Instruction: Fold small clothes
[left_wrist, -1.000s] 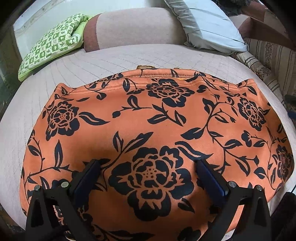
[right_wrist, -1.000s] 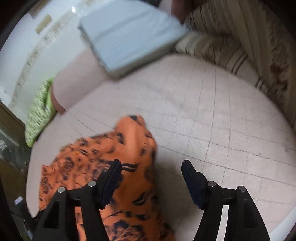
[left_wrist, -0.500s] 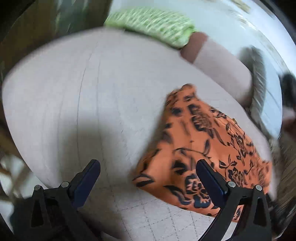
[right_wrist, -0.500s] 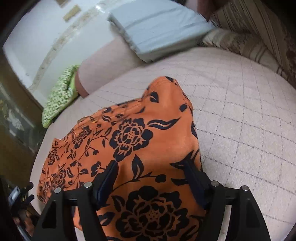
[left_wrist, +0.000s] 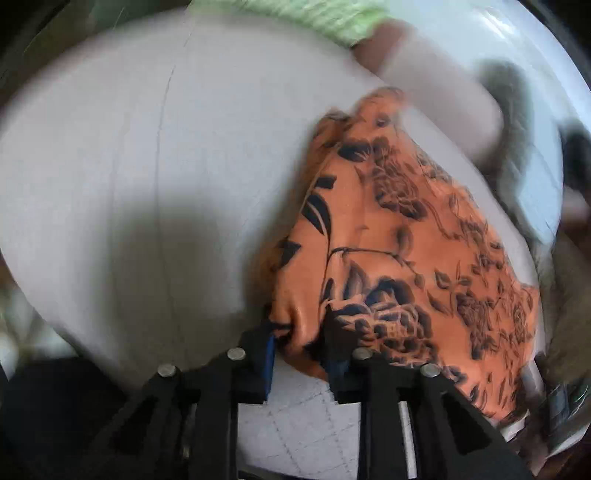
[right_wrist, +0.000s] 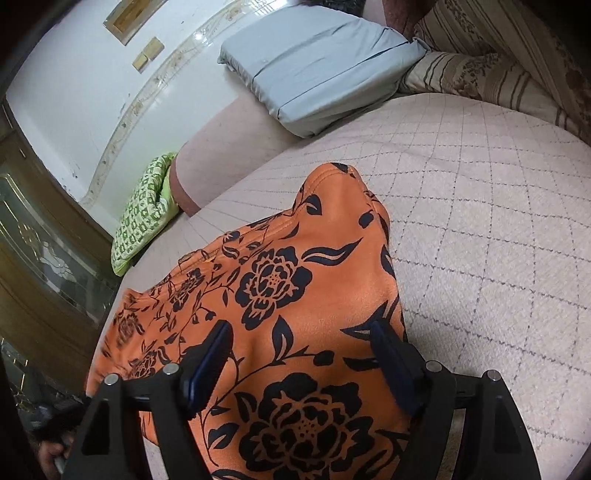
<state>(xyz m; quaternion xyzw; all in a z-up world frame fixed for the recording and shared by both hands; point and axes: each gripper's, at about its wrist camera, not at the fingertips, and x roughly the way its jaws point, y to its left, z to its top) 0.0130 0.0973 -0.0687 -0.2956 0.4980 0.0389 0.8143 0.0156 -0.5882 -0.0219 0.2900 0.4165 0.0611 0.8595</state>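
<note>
Pinching only a thin edge of the orange garment (left_wrist: 406, 236), your left hand-held gripper (left_wrist: 299, 332) risks slippage; your right hand-held gripper (right_wrist: 303, 354) hovers wide open, holding nothing.

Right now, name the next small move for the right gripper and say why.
Probably lower the right gripper and close on the orange floral garment: its jaws stand open over the near right edge, while the left gripper already pinches the opposite corner.
</note>
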